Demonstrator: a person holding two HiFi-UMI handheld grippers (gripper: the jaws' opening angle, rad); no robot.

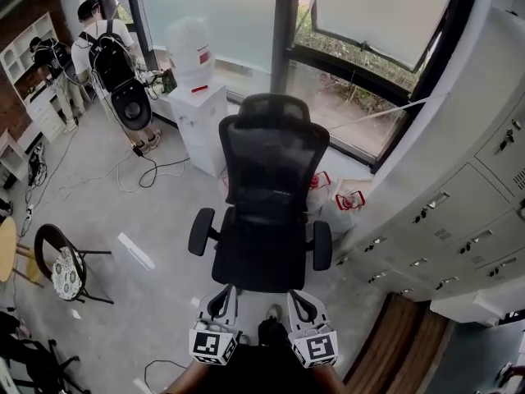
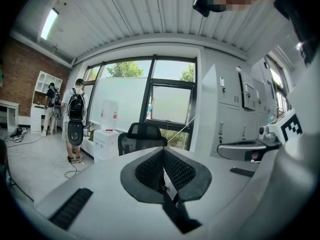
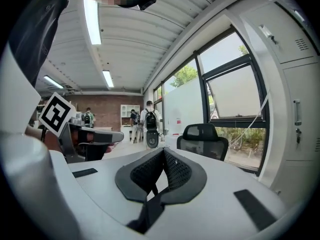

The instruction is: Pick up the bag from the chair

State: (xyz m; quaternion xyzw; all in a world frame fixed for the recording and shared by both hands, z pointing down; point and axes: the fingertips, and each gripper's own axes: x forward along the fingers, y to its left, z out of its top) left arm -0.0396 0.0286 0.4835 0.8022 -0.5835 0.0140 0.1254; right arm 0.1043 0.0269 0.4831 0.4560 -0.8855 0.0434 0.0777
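Note:
A black mesh office chair (image 1: 267,195) stands in the middle of the head view, facing me. Its seat (image 1: 258,257) looks dark and I cannot make out a bag on it. My left gripper (image 1: 220,300) and right gripper (image 1: 300,302) hang side by side just in front of the seat's near edge, both shut with nothing between the jaws. In the left gripper view the chair (image 2: 142,135) is a short way ahead beyond the closed jaws. It also shows in the right gripper view, where the chair (image 3: 202,138) stands ahead to the right.
Two white-and-red bags (image 1: 338,195) lie on the floor right of the chair. Grey cabinets (image 1: 459,212) line the right side. A white water dispenser (image 1: 197,97) stands behind the chair, a person with a backpack (image 1: 107,48) at far left, a small stool (image 1: 64,271) at left.

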